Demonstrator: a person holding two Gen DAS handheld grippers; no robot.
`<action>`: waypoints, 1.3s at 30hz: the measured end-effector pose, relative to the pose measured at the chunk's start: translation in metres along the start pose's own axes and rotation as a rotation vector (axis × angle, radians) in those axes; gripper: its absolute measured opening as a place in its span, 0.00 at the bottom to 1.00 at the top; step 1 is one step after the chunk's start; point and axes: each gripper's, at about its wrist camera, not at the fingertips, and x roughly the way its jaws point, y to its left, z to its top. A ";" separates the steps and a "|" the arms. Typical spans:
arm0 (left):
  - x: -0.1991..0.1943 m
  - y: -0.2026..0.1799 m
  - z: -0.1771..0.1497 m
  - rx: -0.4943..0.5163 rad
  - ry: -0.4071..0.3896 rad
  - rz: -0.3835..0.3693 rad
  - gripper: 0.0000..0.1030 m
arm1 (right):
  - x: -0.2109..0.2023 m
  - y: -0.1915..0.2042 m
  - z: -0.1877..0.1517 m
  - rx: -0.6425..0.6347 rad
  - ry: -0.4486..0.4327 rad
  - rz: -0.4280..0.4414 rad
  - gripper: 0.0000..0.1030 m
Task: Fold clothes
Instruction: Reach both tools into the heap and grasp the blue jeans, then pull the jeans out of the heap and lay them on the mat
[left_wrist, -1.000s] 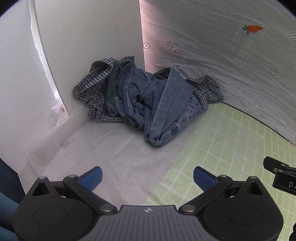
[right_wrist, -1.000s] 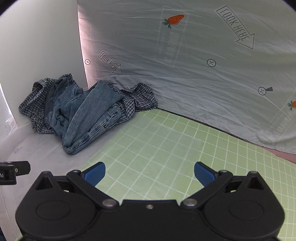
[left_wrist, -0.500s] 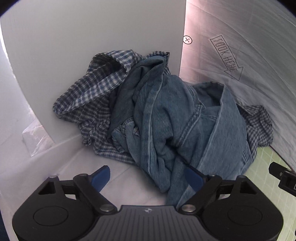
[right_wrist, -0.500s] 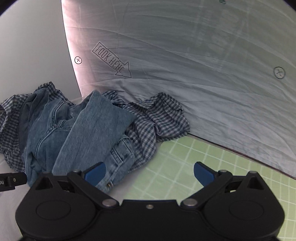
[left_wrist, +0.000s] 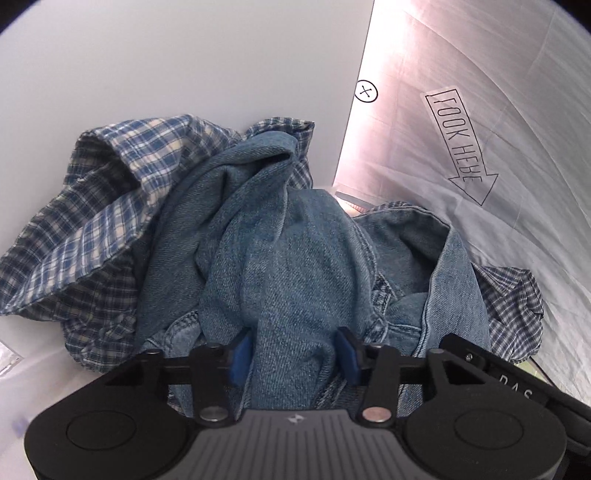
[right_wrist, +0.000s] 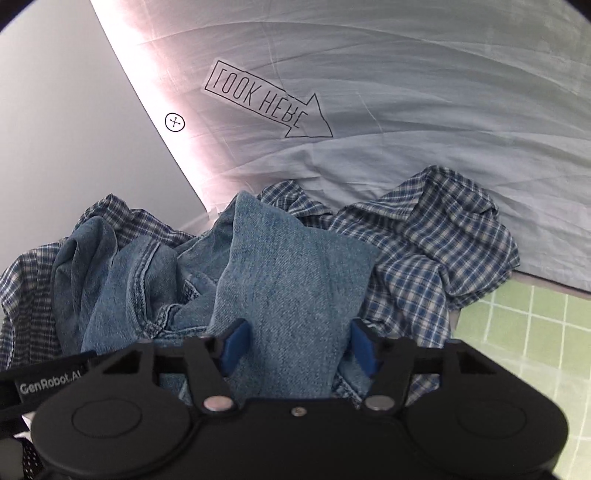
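Left gripper: jaws partly closed around a thick fold of the jeans, blue pads against the denim on either side; whether the cloth is firmly pinched cannot be told from this close view.

Right gripper: jaws likewise set astride a flat panel of the jeans, pads touching the denim at both sides, with a wide band of cloth between them.

Jeans: blue denim, crumpled in a heap, seams and a waistband edge showing, lying on top of the checked shirt.

Checked shirt: blue-and-white plaid, bunched under and around the jeans, spilling out to the left and right of the heap.

Heap location: far corner of the bench, pushed up against the white side panel and the pale backdrop sheet.

Backdrop sheet: creased, printed with a mirrored "LOOK HERE" arrow and a circled cross mark.

Bench: green gridded mat visible at the right of the heap; white covering at the left edge.
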 end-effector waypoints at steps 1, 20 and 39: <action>-0.002 -0.003 0.000 0.020 -0.004 0.006 0.33 | 0.001 0.000 -0.001 0.002 -0.003 0.011 0.15; -0.209 -0.076 -0.121 0.225 -0.037 -0.243 0.13 | -0.271 -0.083 -0.096 0.088 -0.279 -0.311 0.05; -0.360 -0.203 -0.419 0.464 0.254 -0.461 0.14 | -0.551 -0.280 -0.318 0.333 -0.172 -0.732 0.05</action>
